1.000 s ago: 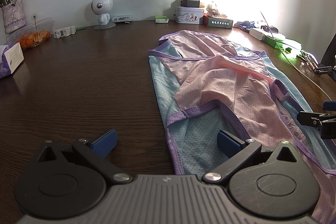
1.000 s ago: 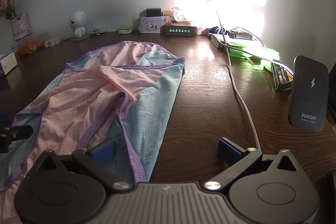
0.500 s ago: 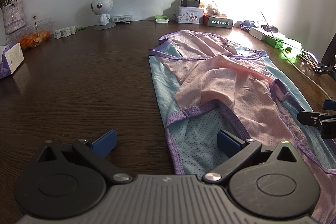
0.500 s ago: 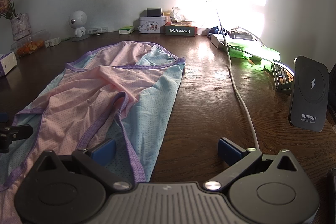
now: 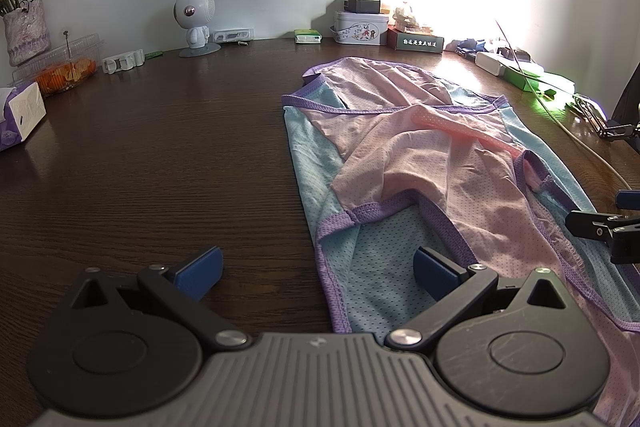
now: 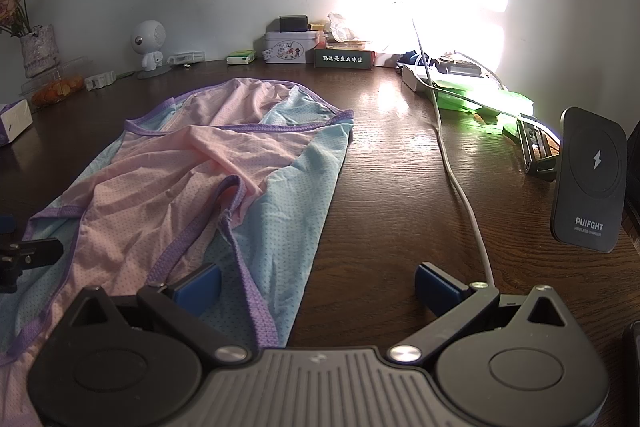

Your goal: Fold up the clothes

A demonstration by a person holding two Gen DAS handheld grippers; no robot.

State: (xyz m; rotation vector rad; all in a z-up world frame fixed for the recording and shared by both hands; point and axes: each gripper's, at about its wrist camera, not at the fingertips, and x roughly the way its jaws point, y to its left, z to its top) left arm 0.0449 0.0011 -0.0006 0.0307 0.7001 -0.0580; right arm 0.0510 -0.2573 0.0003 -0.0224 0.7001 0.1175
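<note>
Both tools gape: left tool [image 5: 318,267] faces bare tabletop [image 5: 160,155]; right tool [image 6: 318,279] shows charger [image 6: 588,179] beside garment [image 6: 200,187].

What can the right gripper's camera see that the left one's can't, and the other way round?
Only the right view shows the black wireless charger on its stand and the white cable's long run across the table.

Only the left view shows the wide bare stretch of table left of the garment.

Both show the pink and blue garment lying flat, the white robot figure, the decorated tin, and their own open grippers, left gripper and right gripper.
</note>
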